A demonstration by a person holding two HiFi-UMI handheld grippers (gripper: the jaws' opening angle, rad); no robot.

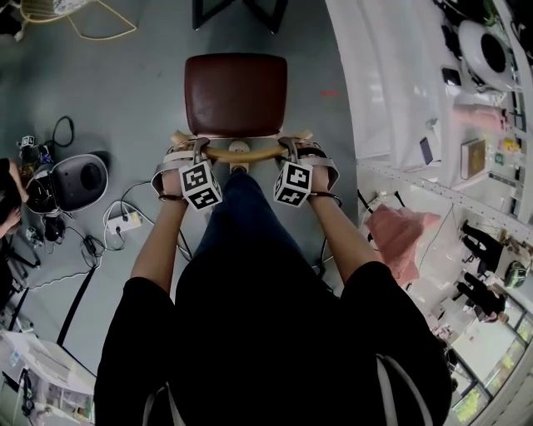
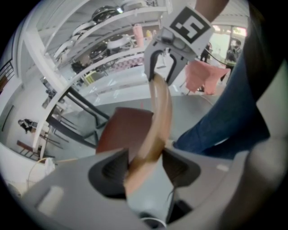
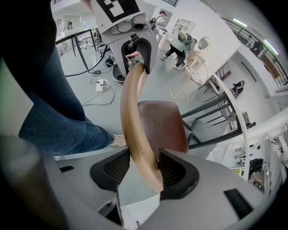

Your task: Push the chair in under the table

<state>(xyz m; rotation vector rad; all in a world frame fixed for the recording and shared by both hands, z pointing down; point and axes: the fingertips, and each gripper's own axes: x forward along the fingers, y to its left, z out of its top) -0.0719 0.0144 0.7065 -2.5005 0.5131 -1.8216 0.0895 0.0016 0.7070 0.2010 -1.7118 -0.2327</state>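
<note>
A chair with a dark brown seat (image 1: 236,93) and a curved wooden backrest (image 1: 241,153) stands on the grey floor right in front of me. My left gripper (image 1: 193,151) is shut on the backrest's left end, my right gripper (image 1: 293,151) on its right end. In the left gripper view the wooden rail (image 2: 155,121) runs between the jaws of the left gripper (image 2: 145,168) toward the other gripper. The right gripper view shows the rail (image 3: 132,112) clamped in the right gripper (image 3: 148,170), with the seat (image 3: 162,123) beyond. Black table legs (image 1: 237,15) stand past the chair.
A white table (image 1: 391,83) with shelves of clutter runs along the right. A round grey device (image 1: 79,179), a power strip (image 1: 123,221) and cables lie on the floor at left. A pink cloth (image 1: 400,237) hangs at right. My leg in jeans (image 1: 241,216) stands behind the chair.
</note>
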